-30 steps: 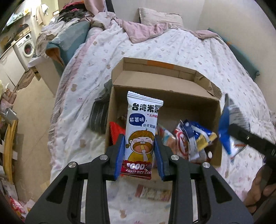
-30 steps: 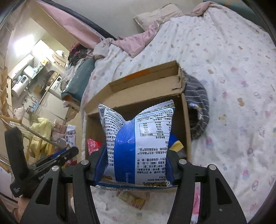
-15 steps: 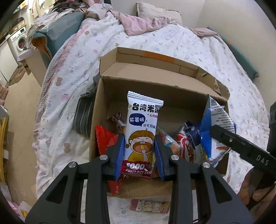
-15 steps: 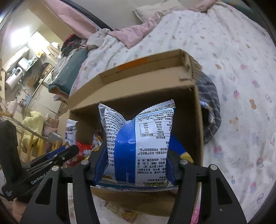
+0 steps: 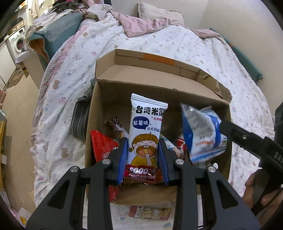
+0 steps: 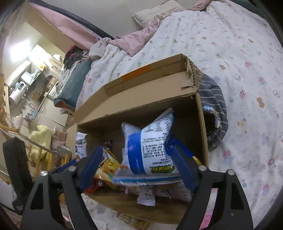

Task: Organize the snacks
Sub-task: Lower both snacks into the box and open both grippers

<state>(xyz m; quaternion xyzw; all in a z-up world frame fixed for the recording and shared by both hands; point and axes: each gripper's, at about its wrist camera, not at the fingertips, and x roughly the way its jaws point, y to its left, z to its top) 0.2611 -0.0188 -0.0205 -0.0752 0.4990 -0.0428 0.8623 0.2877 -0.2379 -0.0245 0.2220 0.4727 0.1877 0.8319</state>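
Observation:
An open cardboard box (image 5: 159, 83) (image 6: 199, 123) stands on the bed with several snack packs inside. My left gripper (image 5: 143, 157) is shut on a white rice cake pack (image 5: 146, 131) and holds it upright over the box; the pack also shows in the right wrist view (image 6: 80, 143). My right gripper (image 6: 134, 168) is open over the box's right side. A blue and white snack bag (image 6: 150, 150) (image 5: 201, 134) sits tilted and blurred between its spread fingers, leaning on the right finger.
A red pack (image 5: 102, 146) and other snacks lie in the box. A small snack pack (image 5: 150, 213) lies on the bedsheet in front of the box. A grey striped cloth (image 6: 214, 113) lies against the box's side. A pillow (image 5: 159, 12) is at the far end.
Both grippers moved forward over the box. My right gripper opened and the blue and white bag tipped loose between its fingers. The left gripper still holds the rice cake pack.

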